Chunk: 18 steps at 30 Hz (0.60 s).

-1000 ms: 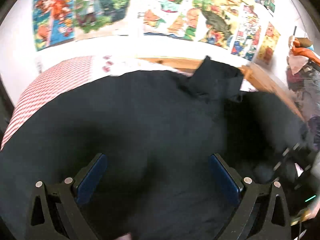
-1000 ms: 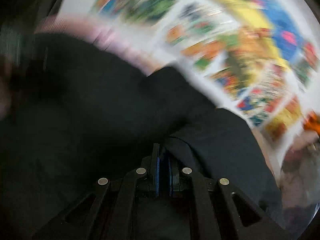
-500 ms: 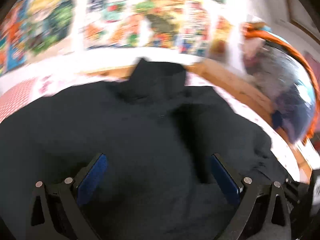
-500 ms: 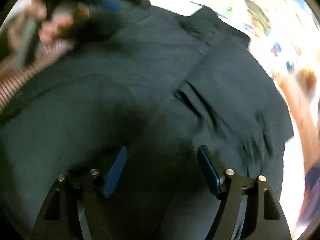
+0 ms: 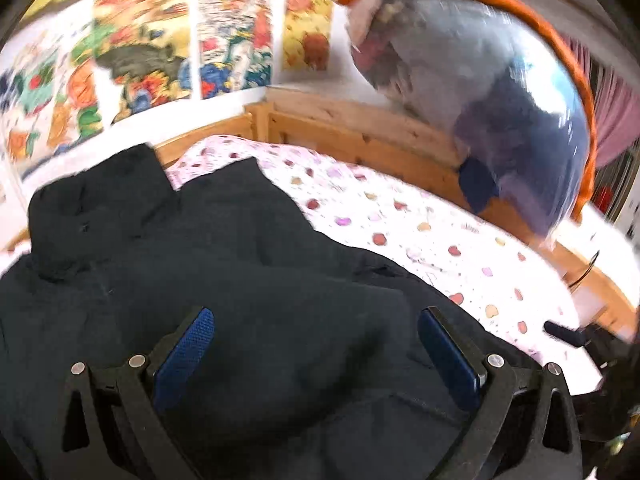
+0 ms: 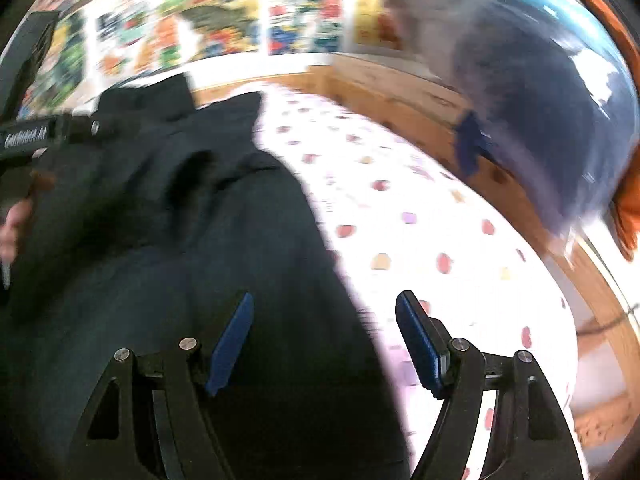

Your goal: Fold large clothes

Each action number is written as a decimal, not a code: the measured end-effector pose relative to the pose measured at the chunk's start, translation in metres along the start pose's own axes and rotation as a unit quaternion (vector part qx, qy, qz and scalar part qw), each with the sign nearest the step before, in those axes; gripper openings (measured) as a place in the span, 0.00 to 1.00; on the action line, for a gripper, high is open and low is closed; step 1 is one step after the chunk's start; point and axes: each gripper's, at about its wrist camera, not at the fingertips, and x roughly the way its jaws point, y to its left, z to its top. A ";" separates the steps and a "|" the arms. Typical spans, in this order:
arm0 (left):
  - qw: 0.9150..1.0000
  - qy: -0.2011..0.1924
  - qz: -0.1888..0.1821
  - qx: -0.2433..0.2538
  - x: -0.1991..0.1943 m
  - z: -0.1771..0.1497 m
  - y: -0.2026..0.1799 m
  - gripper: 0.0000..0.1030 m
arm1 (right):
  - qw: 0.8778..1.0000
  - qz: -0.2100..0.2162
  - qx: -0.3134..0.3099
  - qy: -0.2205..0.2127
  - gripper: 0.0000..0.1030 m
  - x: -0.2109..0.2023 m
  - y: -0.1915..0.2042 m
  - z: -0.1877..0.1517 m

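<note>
A large black garment [image 5: 224,264] lies spread on a bed, rumpled, with a folded layer on top. My left gripper [image 5: 316,320] is open and empty, hovering over the garment's right part. The garment also shows in the right wrist view [image 6: 192,240]. My right gripper [image 6: 324,312] is open and empty, straddling the garment's right edge where it meets the sheet. The left gripper's body [image 6: 44,136] and the hand holding it show at the left of the right wrist view.
The bed has a white sheet with coloured spots [image 5: 420,232] and a wooden frame [image 5: 360,136]. A clear bag of clothes with an orange rim [image 5: 500,92] sits on the frame at the right. Colourful posters [image 5: 160,52] cover the wall behind.
Both views have swung to the right, toward the spotted sheet and the bag. My right gripper, shut on the garment a second ago, has opened and let go. The left stays open.
</note>
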 end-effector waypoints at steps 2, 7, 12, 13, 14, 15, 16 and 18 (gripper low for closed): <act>0.999 0.002 0.031 0.045 0.015 -0.004 -0.030 1.00 | 1.000 0.003 0.022 -0.011 0.67 0.007 -0.008 0.007; 0.990 0.011 0.118 0.071 0.039 -0.017 -0.050 0.99 | 0.998 0.013 0.047 -0.036 0.67 0.016 -0.031 0.023; 0.994 0.002 0.104 0.019 0.033 -0.014 -0.030 0.48 | 0.996 0.039 0.058 -0.048 0.67 0.020 -0.027 0.040; 0.996 -0.004 0.092 0.005 0.027 -0.014 -0.025 0.40 | 0.996 0.043 0.052 -0.052 0.67 0.020 -0.022 0.040; 0.996 -0.009 0.089 -0.003 0.023 -0.014 -0.022 0.32 | 0.996 0.046 0.049 -0.055 0.67 0.018 -0.018 0.043; 0.996 -0.016 0.084 -0.010 0.017 -0.014 -0.018 0.25 | 0.996 0.051 0.044 -0.058 0.67 0.017 -0.013 0.045; 0.997 -0.025 0.074 -0.019 0.009 -0.015 -0.012 0.21 | 0.996 0.056 0.040 -0.060 0.67 0.015 -0.009 0.047; 0.997 -0.038 0.056 -0.037 -0.006 -0.016 0.001 0.10 | 0.995 0.074 0.025 -0.066 0.67 0.012 0.005 0.050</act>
